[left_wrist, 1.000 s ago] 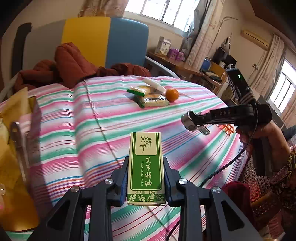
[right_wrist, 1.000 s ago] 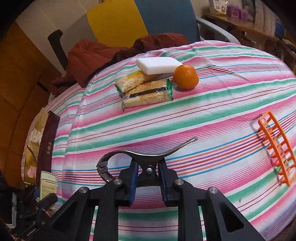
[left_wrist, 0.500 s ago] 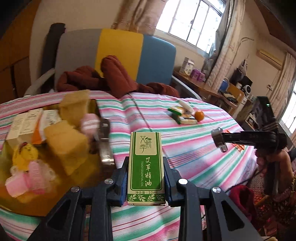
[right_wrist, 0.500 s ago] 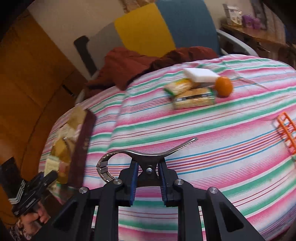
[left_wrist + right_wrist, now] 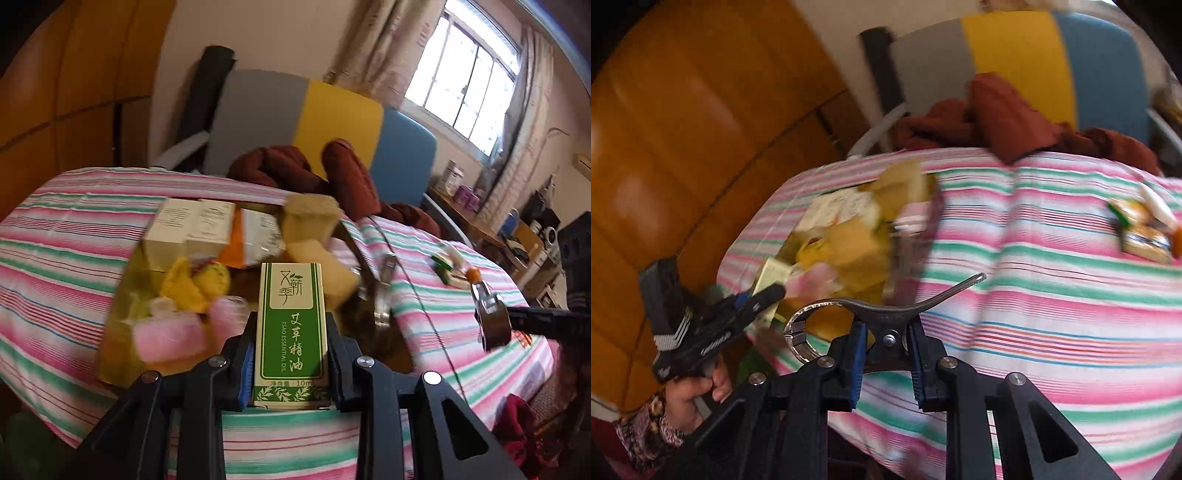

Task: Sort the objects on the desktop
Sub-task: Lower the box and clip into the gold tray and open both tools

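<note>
Essential-oil box (image 5: 291, 332), green and cream, stands upright between the jaws of the left gripper (image 5: 291, 363), whose blue pads press on its two sides. Beyond it, toward twelve o'clock in the left wrist view, sits a tray (image 5: 110, 354) heaped with small things (blurred): cream cartons (image 5: 192, 225), yellow pieces, pink rolls (image 5: 170, 336). The tray rests on the table (image 5: 55, 266), which wears a cloth striped pink, green and white. At three o'clock in that view the right gripper reaches in from the edge, a metal clip at its tip.

In the right wrist view the right gripper (image 5: 888, 363) is closed on that metal clip (image 5: 882, 314), its ring at nine o'clock and its curved handle pointing to two o'clock. At nine o'clock there, a hand (image 5: 694, 395) in a patterned sleeve carries the left gripper over the tray's near edge. Snack packets (image 5: 1141, 236) and an orange fruit (image 5: 472, 274) lie well apart from the tray, at three o'clock. Behind the table stands a chair (image 5: 332, 122) of grey, yellow and blue, with a dark red garment (image 5: 347, 177) thrown over it.
</note>
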Demonstrator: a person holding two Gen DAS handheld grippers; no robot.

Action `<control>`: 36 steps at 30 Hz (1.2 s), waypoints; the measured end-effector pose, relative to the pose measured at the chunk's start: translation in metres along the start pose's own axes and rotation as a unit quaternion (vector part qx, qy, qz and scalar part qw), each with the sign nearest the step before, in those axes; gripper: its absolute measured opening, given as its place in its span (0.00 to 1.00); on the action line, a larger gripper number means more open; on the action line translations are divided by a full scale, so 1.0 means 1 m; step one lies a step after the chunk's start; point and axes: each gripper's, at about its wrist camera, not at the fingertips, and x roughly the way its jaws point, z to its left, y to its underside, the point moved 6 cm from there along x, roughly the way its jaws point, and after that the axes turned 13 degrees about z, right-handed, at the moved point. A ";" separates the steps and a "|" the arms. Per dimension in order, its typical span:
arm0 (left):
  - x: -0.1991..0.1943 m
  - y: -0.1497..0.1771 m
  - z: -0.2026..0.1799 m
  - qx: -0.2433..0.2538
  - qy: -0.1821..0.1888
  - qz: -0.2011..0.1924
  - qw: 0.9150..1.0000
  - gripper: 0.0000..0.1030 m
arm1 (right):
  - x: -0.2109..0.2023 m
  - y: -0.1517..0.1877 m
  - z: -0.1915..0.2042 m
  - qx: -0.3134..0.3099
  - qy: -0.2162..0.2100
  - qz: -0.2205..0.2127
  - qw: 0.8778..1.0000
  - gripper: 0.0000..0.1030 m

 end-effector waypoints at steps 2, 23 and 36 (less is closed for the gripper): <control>-0.001 -0.005 0.014 -0.001 -0.011 0.000 1.000 0.29 | 0.015 -0.004 0.021 -0.021 -0.008 0.013 1.000 0.21; 0.046 -0.046 0.035 -0.069 -0.008 0.042 0.997 0.53 | 0.072 -0.020 0.039 -0.059 0.080 0.037 0.994 0.42; 0.028 -0.039 0.001 -0.061 -0.008 0.016 0.998 0.54 | 0.016 0.010 -0.039 0.054 0.069 0.003 0.996 0.47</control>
